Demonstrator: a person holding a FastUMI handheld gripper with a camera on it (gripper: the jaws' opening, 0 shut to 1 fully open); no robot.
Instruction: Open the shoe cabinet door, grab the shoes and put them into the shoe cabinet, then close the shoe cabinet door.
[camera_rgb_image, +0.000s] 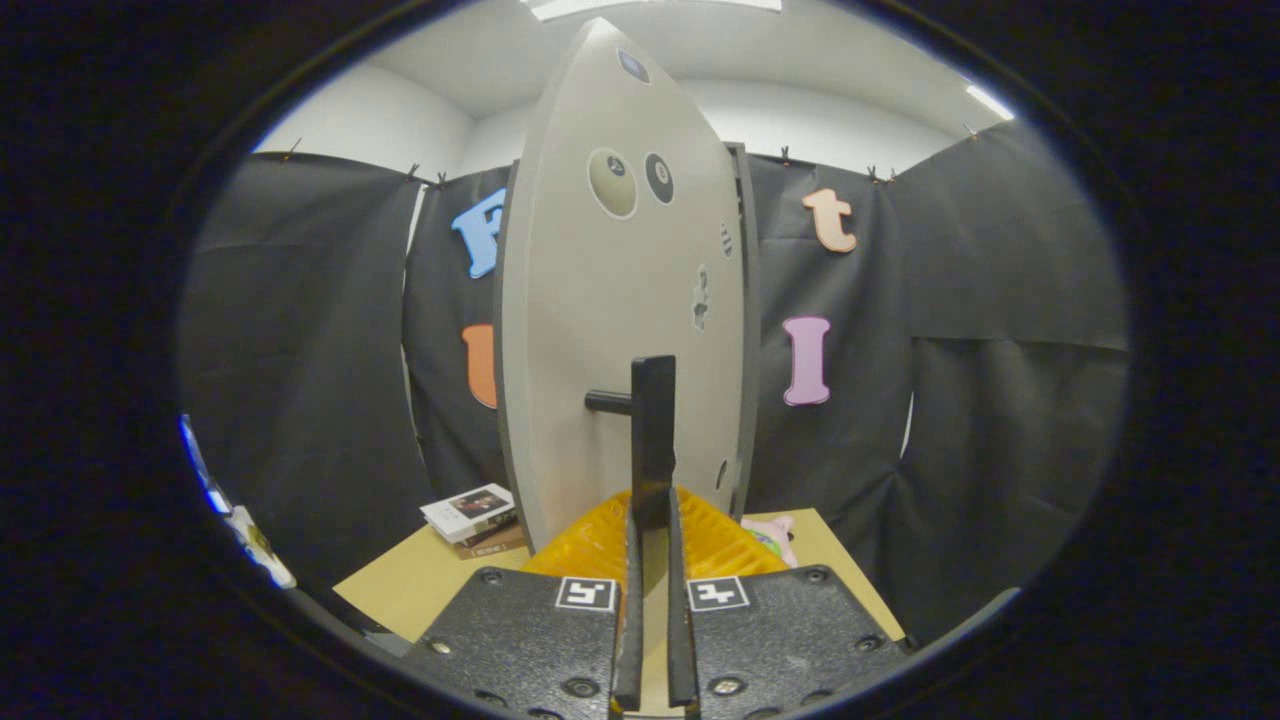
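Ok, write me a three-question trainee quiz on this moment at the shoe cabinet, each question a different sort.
1. True or false: the gripper has its fingers close together around the black door handle.
2. Multiple choice: what lies on the table to the left of the grey cabinet door? A) a stack of books B) a pair of scissors C) a cup
3. Fill in: the ribbed thing just below the handle, beyond the fingers, is coloured ____.

Key: 1 true; 2 A, the stack of books; 3 yellow-orange, the ribbed yellow-orange thing.
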